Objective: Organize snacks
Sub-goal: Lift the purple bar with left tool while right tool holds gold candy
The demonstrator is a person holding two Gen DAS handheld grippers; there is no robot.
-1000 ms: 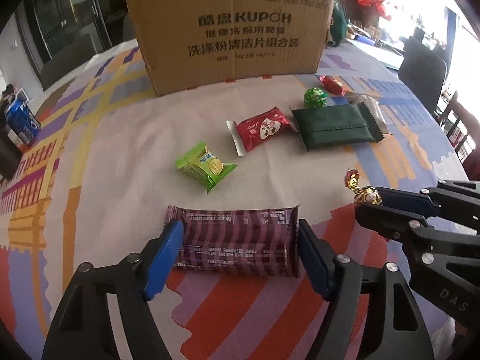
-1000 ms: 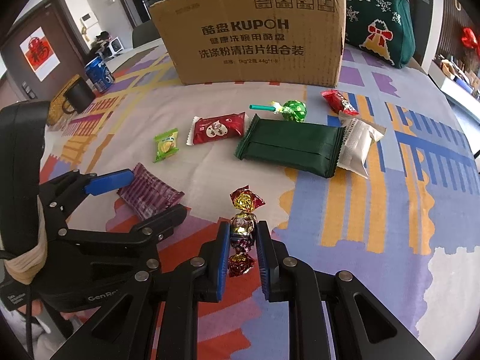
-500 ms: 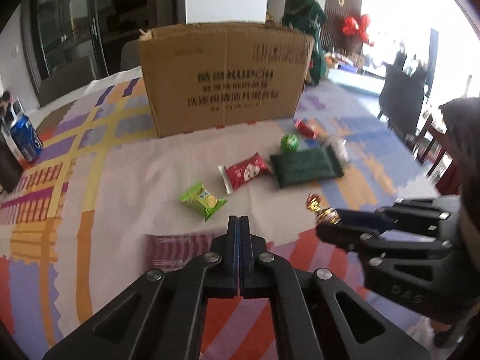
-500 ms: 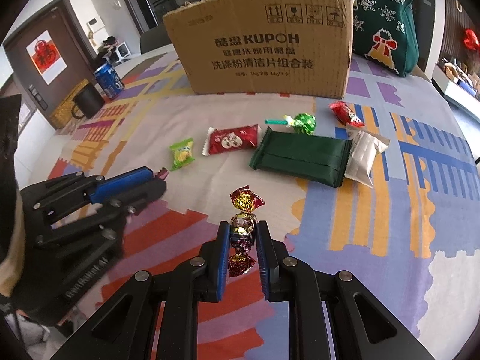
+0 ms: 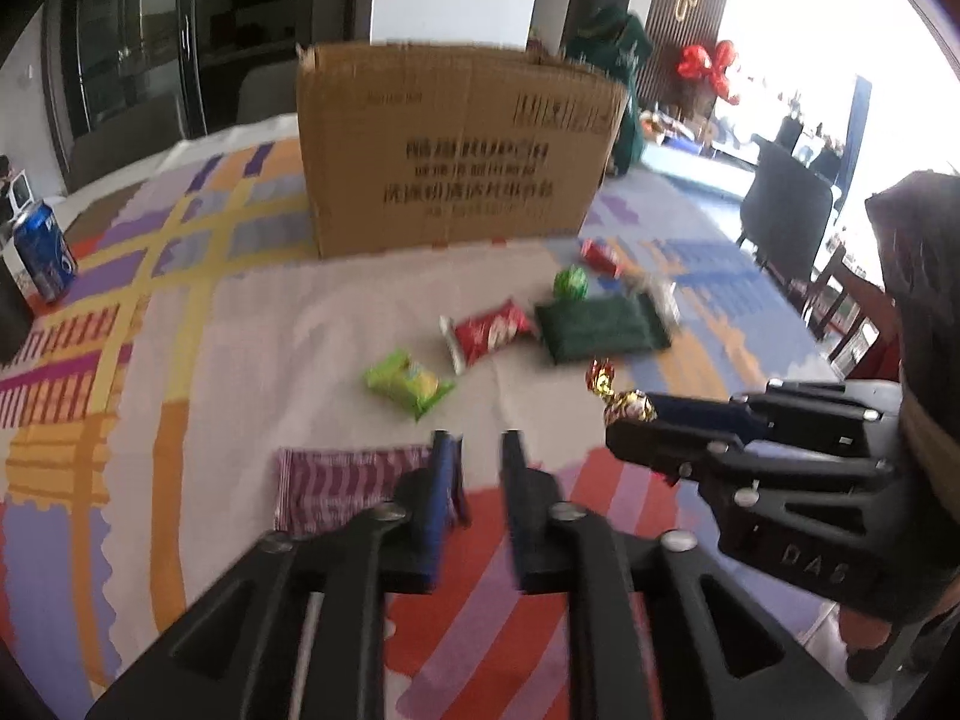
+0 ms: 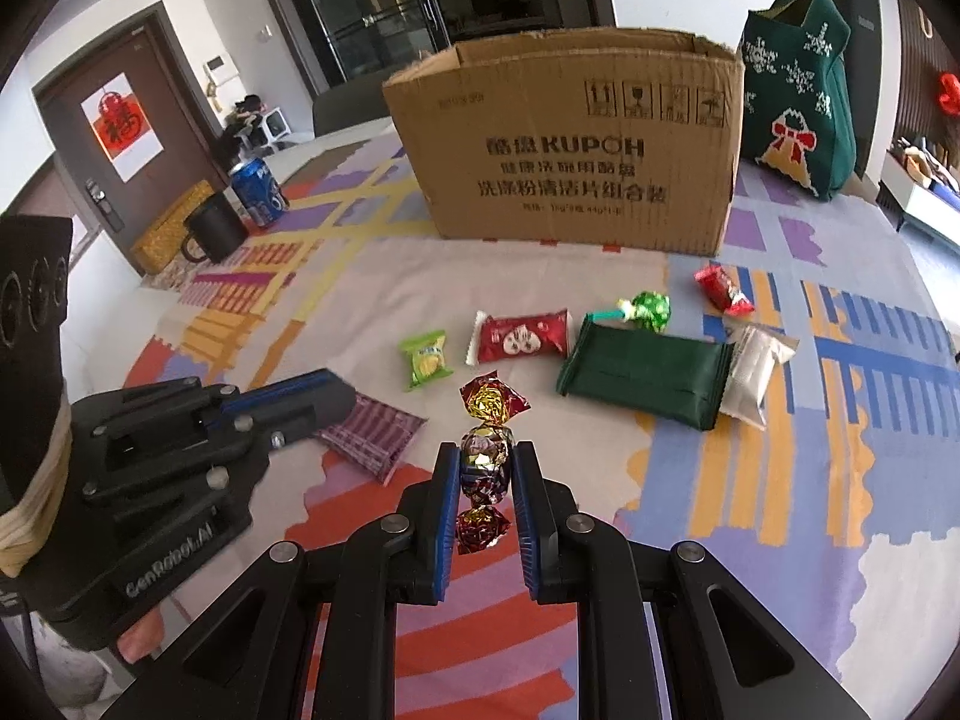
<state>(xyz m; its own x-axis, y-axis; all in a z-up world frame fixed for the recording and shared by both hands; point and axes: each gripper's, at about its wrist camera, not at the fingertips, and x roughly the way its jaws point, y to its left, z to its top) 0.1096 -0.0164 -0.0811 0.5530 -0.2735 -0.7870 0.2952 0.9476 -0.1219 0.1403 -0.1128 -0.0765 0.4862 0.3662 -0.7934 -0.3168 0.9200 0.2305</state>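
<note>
My right gripper (image 6: 485,468) is shut on a gold and red foil candy (image 6: 487,420) and holds it above the table; it also shows in the left wrist view (image 5: 624,405). My left gripper (image 5: 477,456) is slightly open and empty, raised above the purple striped bar (image 5: 342,486), which lies flat on the tablecloth (image 6: 375,432). Farther off lie a green snack packet (image 6: 427,357), a red packet (image 6: 522,336), a dark green pack (image 6: 645,375), a white sachet (image 6: 753,372), a green foil lollipop (image 6: 651,309) and a small red candy (image 6: 720,288). An open cardboard box (image 6: 570,144) stands behind them.
A blue drink can (image 6: 258,189) and a black mug (image 6: 216,234) stand at the table's far left. A green Christmas bag (image 6: 798,78) stands right of the box. Chairs (image 5: 786,204) stand past the right table edge.
My left gripper rose off the purple bar, shut empty, and has now opened a little. My right gripper lifted the foil candy higher and stayed shut on it.
</note>
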